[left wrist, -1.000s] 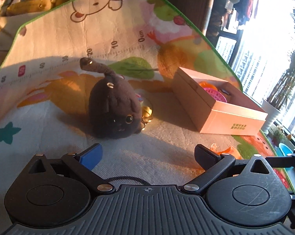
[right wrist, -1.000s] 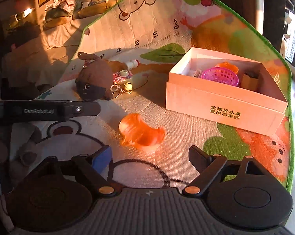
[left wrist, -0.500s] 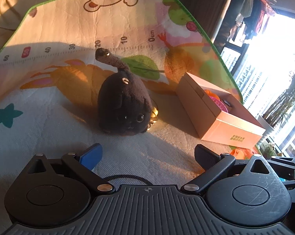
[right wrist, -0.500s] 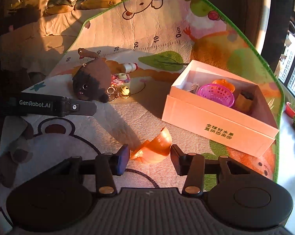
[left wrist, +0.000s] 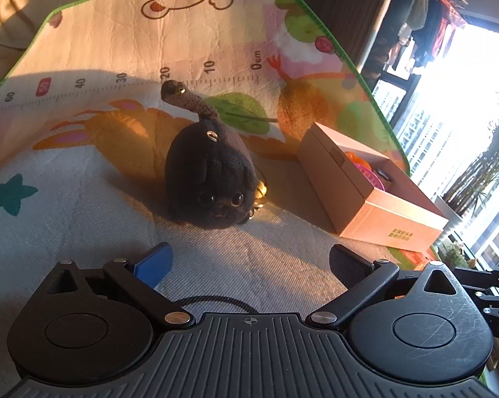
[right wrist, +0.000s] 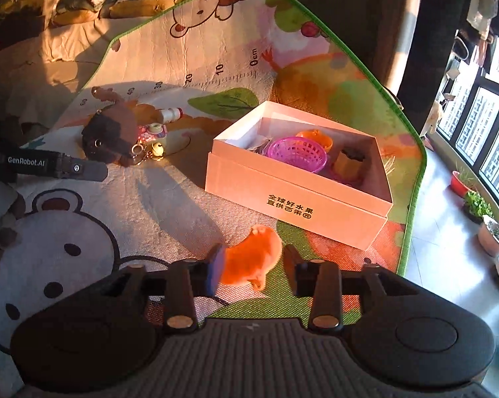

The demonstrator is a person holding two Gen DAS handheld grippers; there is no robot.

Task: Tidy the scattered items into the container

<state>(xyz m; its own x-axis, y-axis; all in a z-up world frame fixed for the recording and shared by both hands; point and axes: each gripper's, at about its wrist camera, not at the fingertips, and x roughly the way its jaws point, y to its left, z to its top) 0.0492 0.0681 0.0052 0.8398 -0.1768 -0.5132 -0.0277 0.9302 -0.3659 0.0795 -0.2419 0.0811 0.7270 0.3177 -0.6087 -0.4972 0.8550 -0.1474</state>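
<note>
My right gripper [right wrist: 253, 262] has a floppy orange toy [right wrist: 249, 255] between its fingers, lifted just above the mat; the left pad presses it, the right one sits at its edge, and the jaws are opening a little. Beyond it lies the pink cardboard box [right wrist: 282, 199], holding a purple basket [right wrist: 295, 152] and other toys. A black plush cat [left wrist: 209, 179] sits on the mat a short way ahead of my left gripper [left wrist: 249, 258], which is open with nothing in it. The box [left wrist: 382, 225] lies to the plush's right.
Small keychain trinkets [right wrist: 153, 139] and a little bottle [right wrist: 171, 112] lie beside the plush [right wrist: 110, 136]. The play mat [right wrist: 169, 205] ends in a green edge at the right, with potted plants [right wrist: 478, 205] and windows beyond. Bedding and soft toys lie at the far left.
The right gripper closed around the orange toy on the mat, then rose and moved toward the box with it. The left gripper only rolled slightly, still open.
</note>
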